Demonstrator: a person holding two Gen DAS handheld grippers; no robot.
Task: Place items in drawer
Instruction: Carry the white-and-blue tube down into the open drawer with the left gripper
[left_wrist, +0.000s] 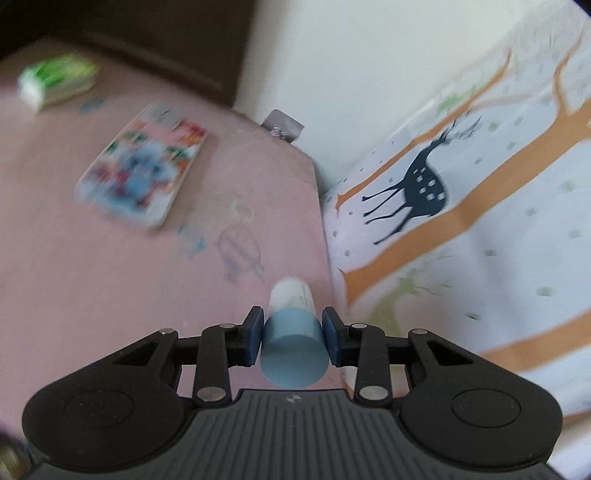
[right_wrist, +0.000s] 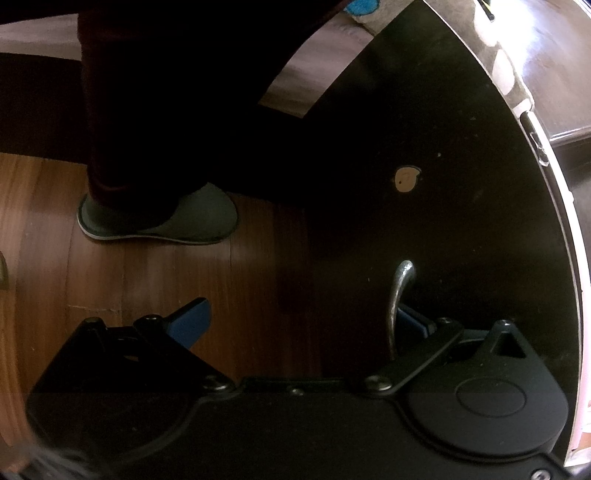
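Blue-capped cylindrical tube (left_wrist: 294, 341) clamped in left gripper (left_wrist: 293, 341); right gripper (right_wrist: 301, 319) wide, beside curved metal handle (right_wrist: 398, 295).

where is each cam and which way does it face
Left wrist: on the left gripper, looking over a pink tabletop toward a wall; its fingers clamp a blue-capped tube.
Right wrist: on the right gripper, looking down at the floor and a dark drawer front, handle; the person's slipper shows.
Shared: nothing visible.

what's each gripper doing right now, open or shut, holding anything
Left gripper: closed on the blue-capped tube.
Right gripper: open, holding nothing, one finger beside the metal handle.
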